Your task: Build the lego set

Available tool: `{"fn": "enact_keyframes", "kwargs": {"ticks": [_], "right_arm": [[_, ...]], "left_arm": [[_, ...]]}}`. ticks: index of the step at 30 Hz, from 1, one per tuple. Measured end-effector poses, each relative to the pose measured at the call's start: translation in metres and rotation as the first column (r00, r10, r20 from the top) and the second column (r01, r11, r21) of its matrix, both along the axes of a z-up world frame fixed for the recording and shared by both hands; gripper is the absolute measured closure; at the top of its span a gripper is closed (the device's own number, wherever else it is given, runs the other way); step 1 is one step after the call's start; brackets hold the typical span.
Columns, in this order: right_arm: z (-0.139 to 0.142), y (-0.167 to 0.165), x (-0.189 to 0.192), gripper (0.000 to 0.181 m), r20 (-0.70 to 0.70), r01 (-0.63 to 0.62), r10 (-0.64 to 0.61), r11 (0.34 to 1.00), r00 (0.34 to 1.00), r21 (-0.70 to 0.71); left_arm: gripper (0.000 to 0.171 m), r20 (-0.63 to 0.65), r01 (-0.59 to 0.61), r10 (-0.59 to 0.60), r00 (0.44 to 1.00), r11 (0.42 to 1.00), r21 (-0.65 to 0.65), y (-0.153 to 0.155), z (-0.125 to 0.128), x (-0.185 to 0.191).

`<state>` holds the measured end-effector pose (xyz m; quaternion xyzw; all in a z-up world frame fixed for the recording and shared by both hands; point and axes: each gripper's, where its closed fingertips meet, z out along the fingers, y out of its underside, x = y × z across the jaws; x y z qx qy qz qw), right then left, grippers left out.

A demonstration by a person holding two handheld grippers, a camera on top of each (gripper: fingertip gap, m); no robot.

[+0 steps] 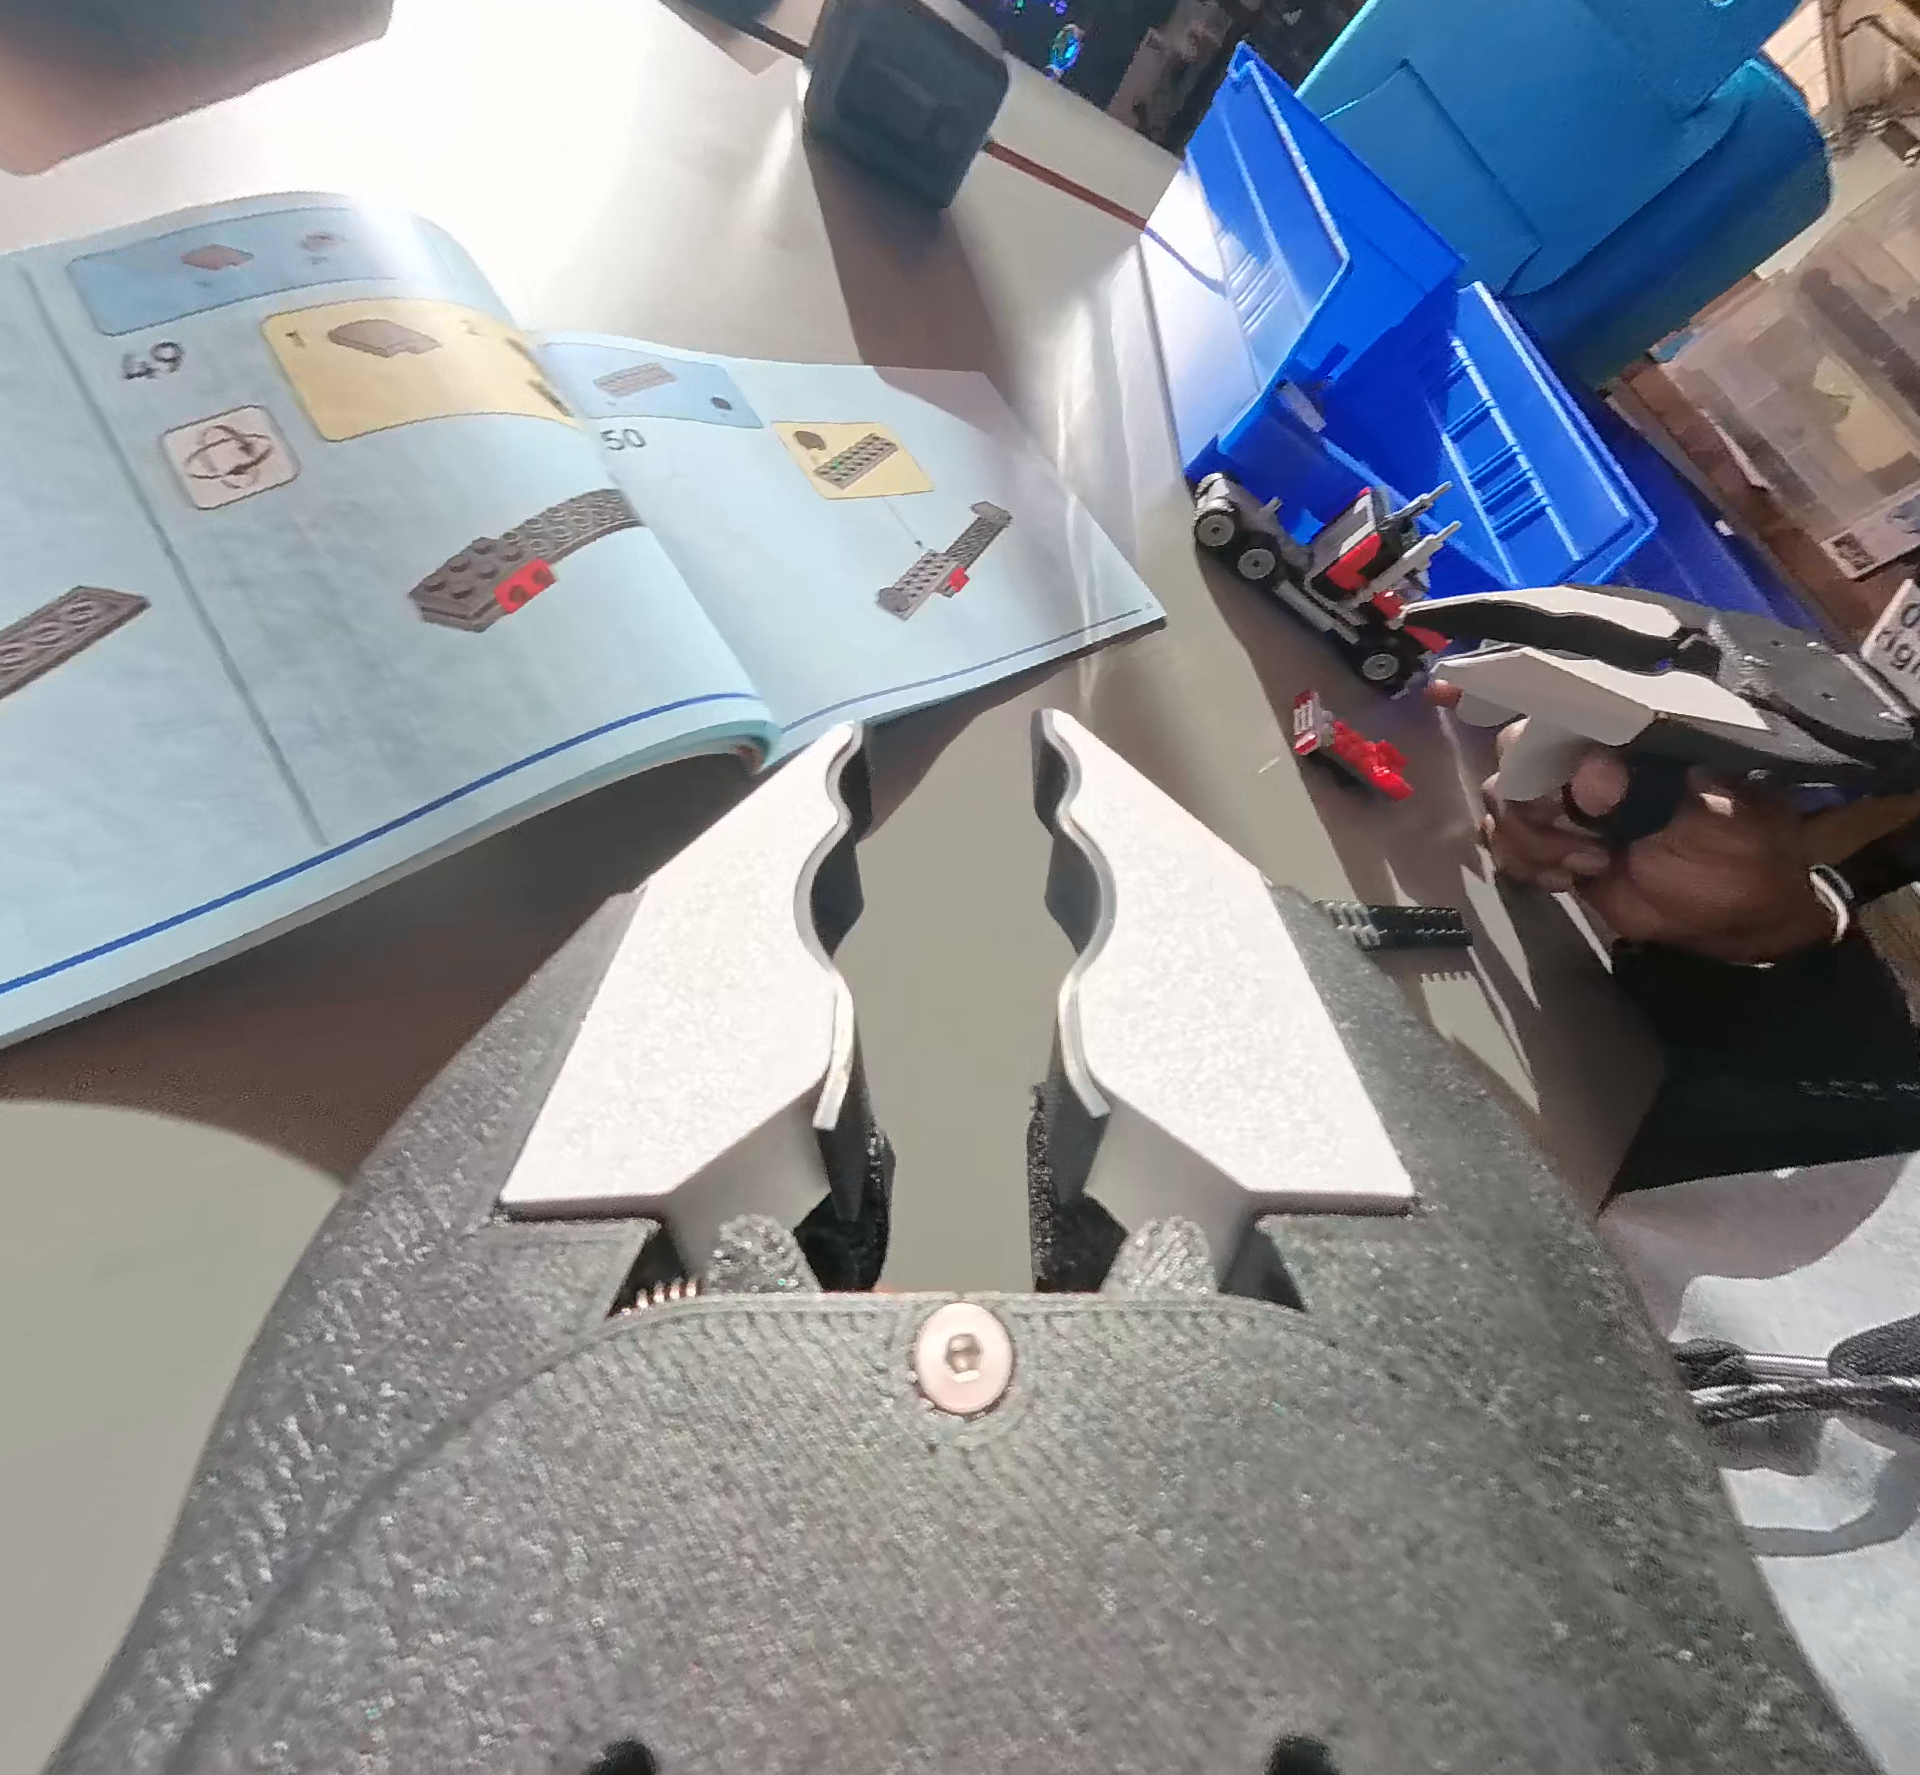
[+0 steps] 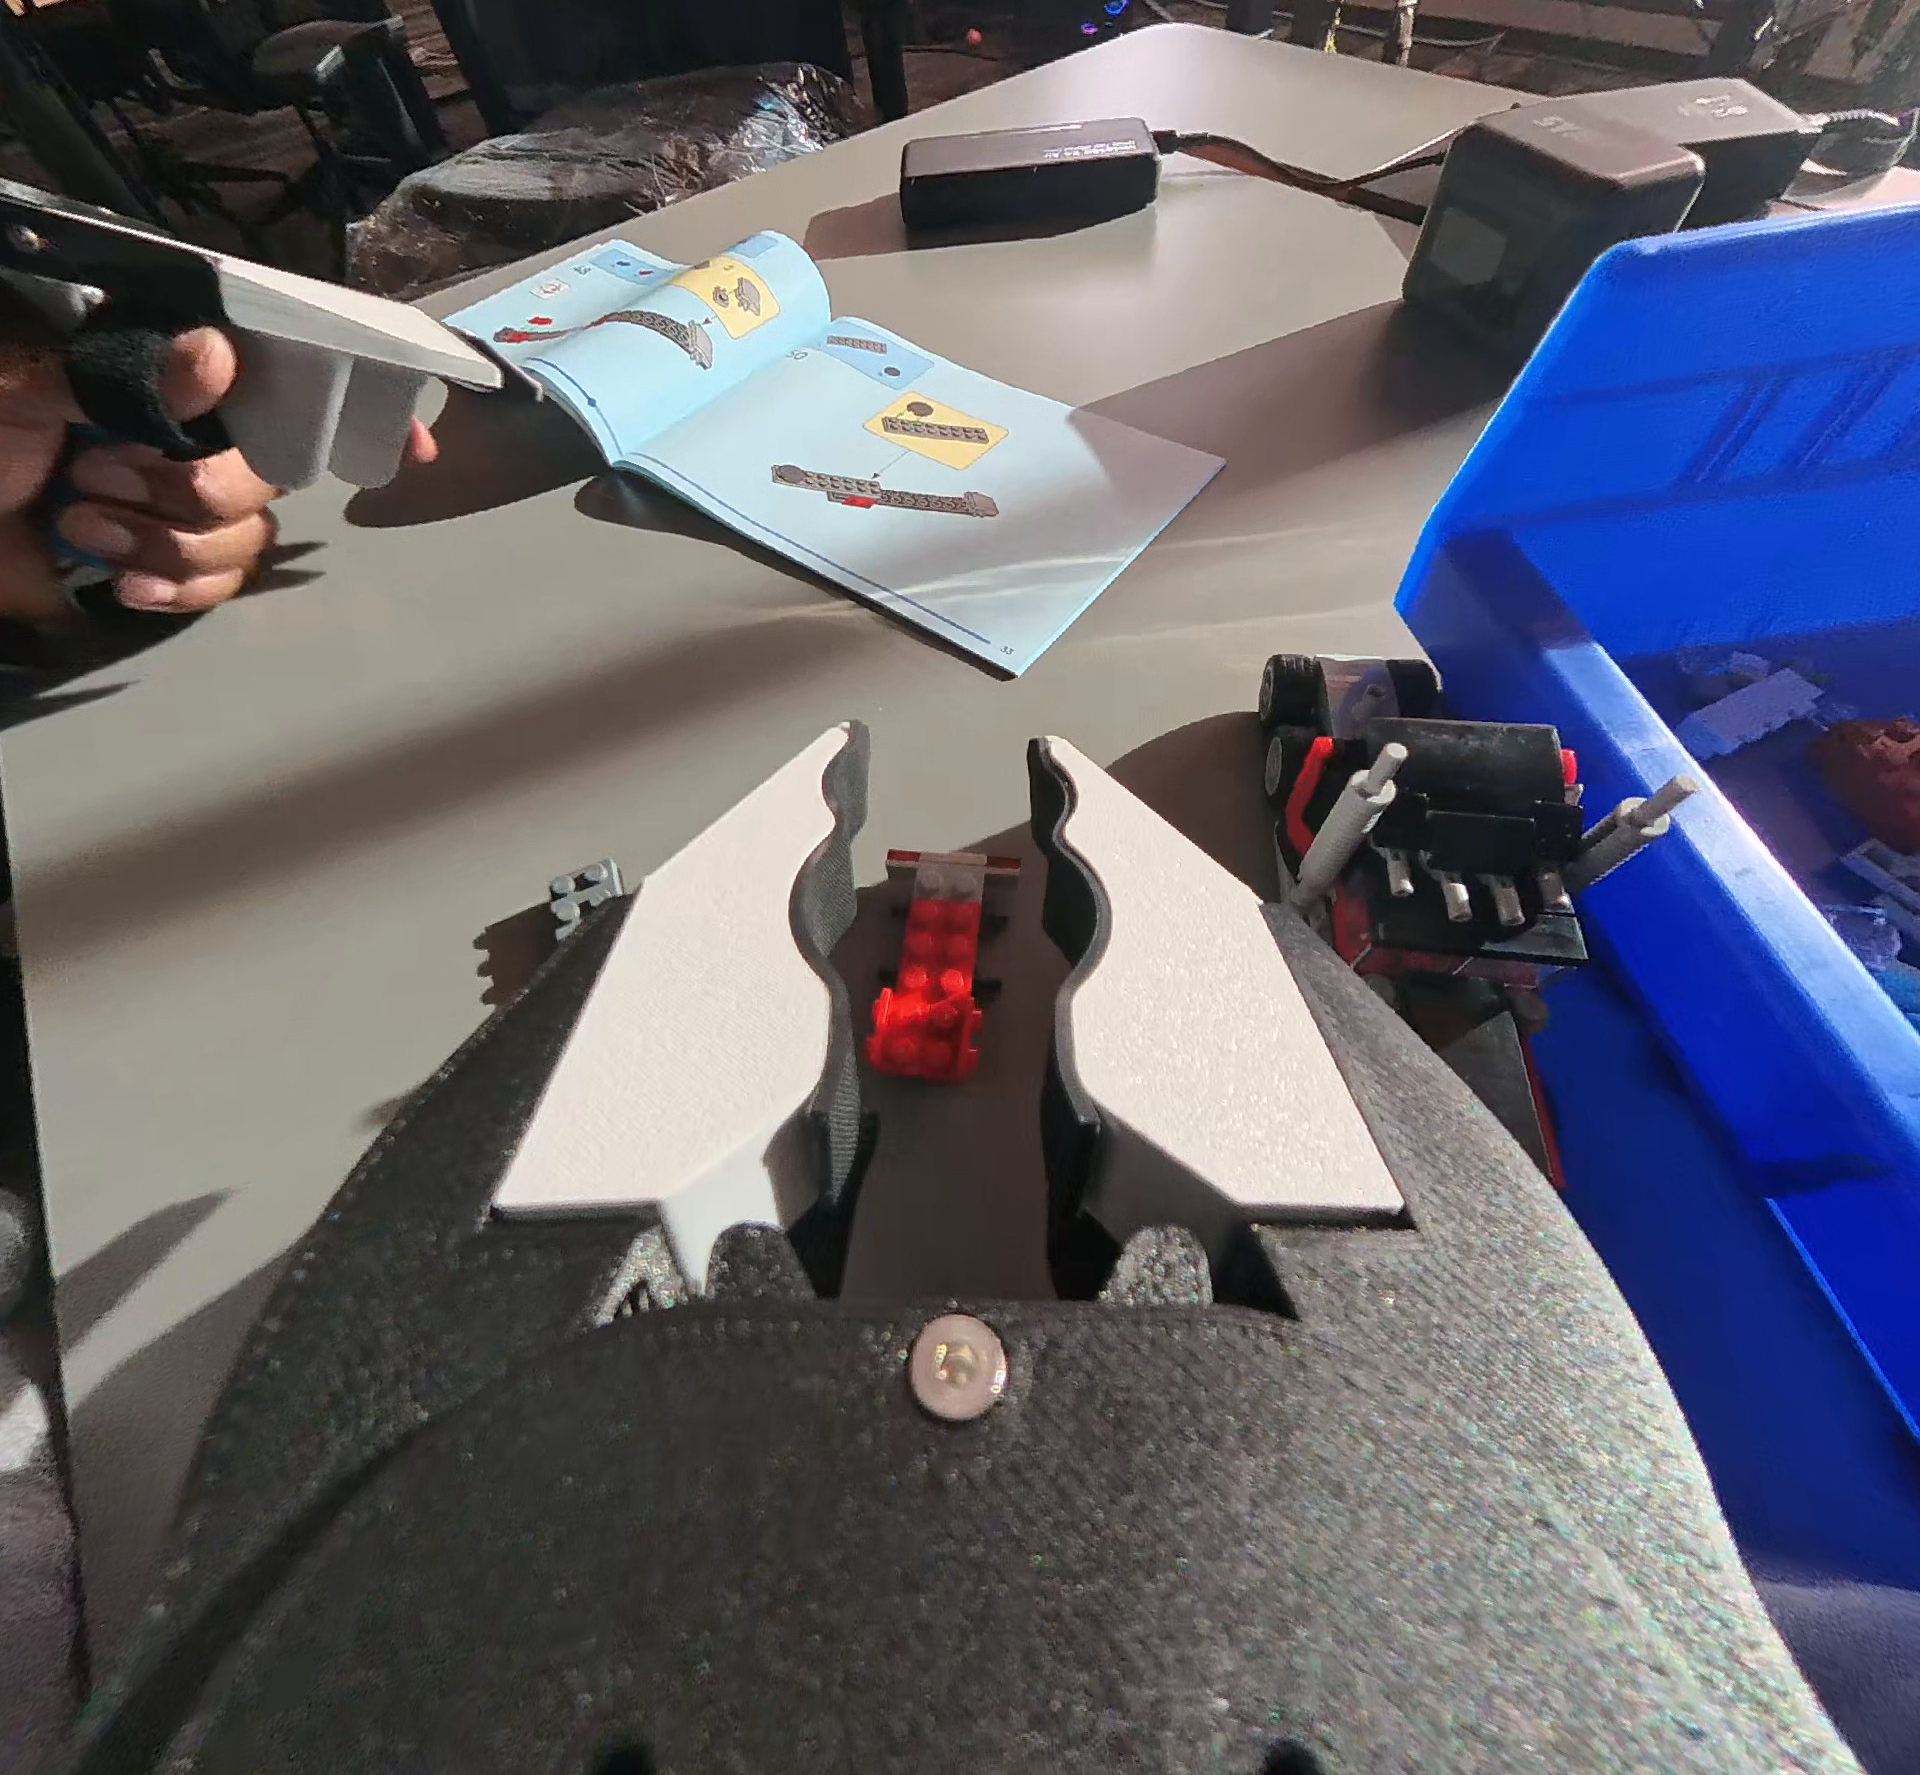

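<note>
A small red lego assembly (image 2: 928, 982) with a grey plate at its far end lies on the grey table (image 2: 416, 738). My right gripper (image 2: 948, 754) is open and empty, its fingers on either side of the assembly above it. A black and red lego truck (image 2: 1423, 832) stands to the right against a blue bin (image 2: 1662, 582). My left gripper (image 1: 948, 749) is open and empty, just short of the open instruction booklet (image 1: 416, 530). In the left wrist view the truck (image 1: 1320, 572), the red assembly (image 1: 1351, 759) and the right gripper (image 1: 1439, 639) show at the right.
A small grey lego piece (image 2: 587, 889) lies left of my right gripper. A black power brick (image 2: 1029, 167) and a black cube device (image 2: 1548, 219) sit at the table's far side. The blue bin holds loose pieces. A hand (image 2: 135, 478) holds the left gripper. Tip to tip, the grippers are about 20 centimeters apart. The black power brick (image 2: 1029, 167) lies some 25 centimeters from my left tips, 40 centimeters from my right tips.
</note>
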<state>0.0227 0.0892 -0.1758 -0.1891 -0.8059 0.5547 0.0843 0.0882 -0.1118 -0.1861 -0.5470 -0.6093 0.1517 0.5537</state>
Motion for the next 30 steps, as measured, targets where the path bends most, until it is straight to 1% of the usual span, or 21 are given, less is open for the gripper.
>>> {"fn": "enact_keyframes", "kwargs": {"ticks": [3,6,9,12,14,16,19,23,26,30], "right_arm": [[0.003,0.001,-0.001,0.149,0.007,0.002,-0.001,1.0,1.0,-0.024],[0.007,0.003,-0.001,0.149,0.013,0.004,-0.003,0.999,1.0,-0.053],[0.012,0.006,-0.002,0.149,0.017,0.008,-0.006,0.996,1.0,-0.094],[0.02,0.012,-0.003,0.149,0.019,0.016,-0.013,0.988,1.0,-0.154],[0.026,0.017,-0.004,0.149,0.025,0.024,-0.019,0.98,0.999,-0.198],[0.032,0.023,-0.005,0.149,0.034,0.033,-0.025,0.968,0.999,-0.249],[0.04,0.032,-0.008,0.149,0.061,0.045,-0.027,0.944,0.998,-0.327],[0.047,0.044,-0.013,0.15,0.111,0.072,-0.029,0.91,0.993,-0.408],[0.048,0.047,-0.015,0.15,0.128,0.078,-0.025,0.901,0.991,-0.426],[0.046,0.048,-0.013,0.15,0.129,0.076,-0.024,0.908,0.991,-0.412]], "left_arm": [[0.138,-0.042,0.034,-0.034,0.999,0.999,0.002,0.019,0.007,-0.009],[0.138,-0.097,0.081,-0.082,0.992,0.997,-0.015,0.045,0.015,-0.022],[0.137,-0.137,0.134,-0.143,0.98,0.988,-0.071,0.071,0.021,-0.036],[0.137,-0.145,0.18,-0.2,0.969,0.974,-0.137,0.091,0.023,-0.05],[0.136,-0.138,0.197,-0.221,0.965,0.966,-0.166,0.098,0.019,-0.058],[0.135,-0.106,0.219,-0.237,0.966,0.963,-0.157,0.105,0.013,-0.064],[0.134,-0.086,0.229,-0.244,0.966,0.961,-0.152,0.112,0.01,-0.071],[0.135,-0.034,0.256,-0.267,0.963,0.948,-0.192,0.121,0.0,-0.075],[0.135,-0.028,0.262,-0.272,0.962,0.946,-0.19,0.125,0.0,-0.081],[0.135,-0.015,0.26,-0.267,0.964,0.95,-0.172,0.128,-0.002,-0.088]]}}
